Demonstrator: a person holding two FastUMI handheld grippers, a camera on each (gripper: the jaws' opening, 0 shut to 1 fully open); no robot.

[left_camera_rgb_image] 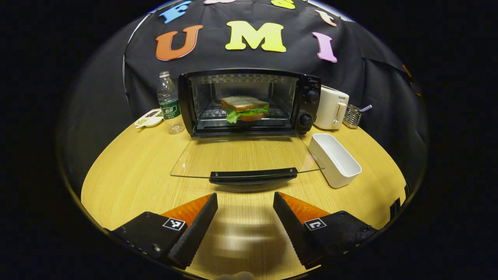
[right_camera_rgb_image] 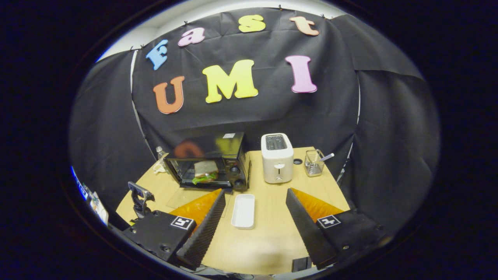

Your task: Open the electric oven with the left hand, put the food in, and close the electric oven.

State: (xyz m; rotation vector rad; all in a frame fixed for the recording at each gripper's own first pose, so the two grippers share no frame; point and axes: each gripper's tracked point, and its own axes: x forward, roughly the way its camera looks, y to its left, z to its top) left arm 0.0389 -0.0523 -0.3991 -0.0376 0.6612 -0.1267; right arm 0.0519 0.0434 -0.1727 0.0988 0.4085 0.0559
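Observation:
The black electric oven (left_camera_rgb_image: 307,101) stands at the back of the wooden table with its glass door (left_camera_rgb_image: 245,155) folded flat toward me. A sandwich (left_camera_rgb_image: 245,108) with lettuce rests on the rack inside. My left gripper (left_camera_rgb_image: 245,204) is open, low over the table, just short of the door's black handle (left_camera_rgb_image: 253,175) and touching nothing. In the right gripper view the oven (right_camera_rgb_image: 237,153) and sandwich (right_camera_rgb_image: 205,171) sit lower left, and my right gripper (right_camera_rgb_image: 255,200) hangs open high above the table. The left gripper (right_camera_rgb_image: 141,198) appears at that view's left edge.
An empty white rectangular tray (left_camera_rgb_image: 336,159) lies right of the door. A white toaster (left_camera_rgb_image: 330,107) and a wire holder (left_camera_rgb_image: 352,116) stand at back right. A water bottle (left_camera_rgb_image: 170,103) and a small dish (left_camera_rgb_image: 148,118) are left of the oven.

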